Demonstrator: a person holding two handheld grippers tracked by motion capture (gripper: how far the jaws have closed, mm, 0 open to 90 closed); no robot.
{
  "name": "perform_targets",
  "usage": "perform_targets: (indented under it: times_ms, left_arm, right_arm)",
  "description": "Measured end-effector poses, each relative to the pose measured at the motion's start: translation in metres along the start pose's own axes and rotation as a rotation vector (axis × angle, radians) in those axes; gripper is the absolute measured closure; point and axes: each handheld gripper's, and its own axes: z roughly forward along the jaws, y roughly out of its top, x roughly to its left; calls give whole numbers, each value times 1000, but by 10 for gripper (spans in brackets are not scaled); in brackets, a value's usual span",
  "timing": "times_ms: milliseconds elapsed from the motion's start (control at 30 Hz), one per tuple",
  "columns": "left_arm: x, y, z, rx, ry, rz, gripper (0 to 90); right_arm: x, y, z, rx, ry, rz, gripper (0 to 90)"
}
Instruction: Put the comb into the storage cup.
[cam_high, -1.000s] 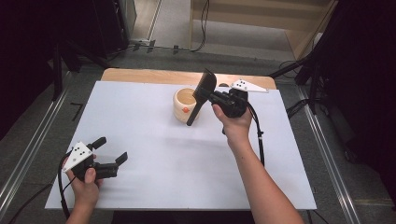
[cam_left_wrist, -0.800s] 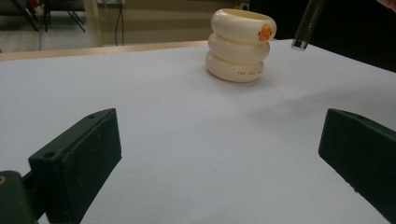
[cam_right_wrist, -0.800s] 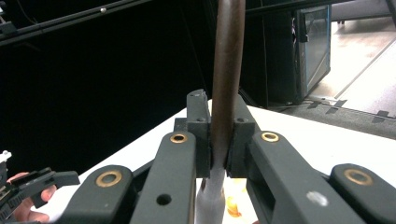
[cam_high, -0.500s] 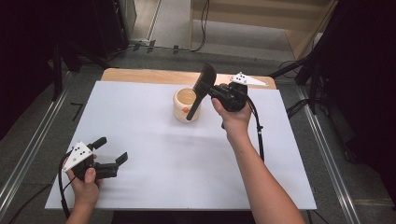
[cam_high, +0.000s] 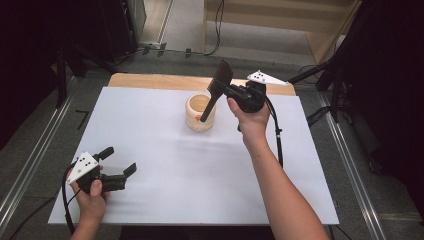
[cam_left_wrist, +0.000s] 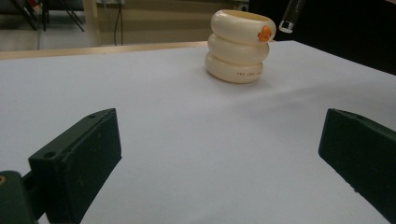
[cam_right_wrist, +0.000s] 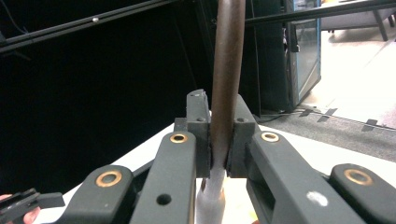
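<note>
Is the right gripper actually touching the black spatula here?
Touching. In the right gripper view, the right gripper has both jaws pressed against the black spatula handle with no gap. The high view shows the spatula held tilted above the cream holder.

My high camera looks forward and down over the whole tabletop (cam_high: 165, 165). My left gripper view sits low, just above the tabletop, looking out between its spread fingers (cam_left_wrist: 77, 161) at the cream holder (cam_left_wrist: 240, 46) well beyond them. My right gripper view looks close along fingers (cam_right_wrist: 198, 126) clamped around a spatula handle (cam_right_wrist: 227, 70). The high and left views share that holder.
</note>
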Motion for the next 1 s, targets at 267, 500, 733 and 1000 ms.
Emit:
perform_targets:
  times_ms: [267,500,733,1000]
  left_arm:
    - [0,0,0,-2,-4,-1,0]
    - [0,0,0,-2,-7,0,0]
    - [0,0,0,-2,-10,1,0]
    - [0,0,0,-3,-12,1,0]
  right_arm:
    - [-2,6,4,-11,-11,-14,819]
    - [-4,9,9,-22,-16,-5,819]
    - [-8,14,12,-41,-20,8,819]
    - [-12,18,19,-44,-43,-6,819]
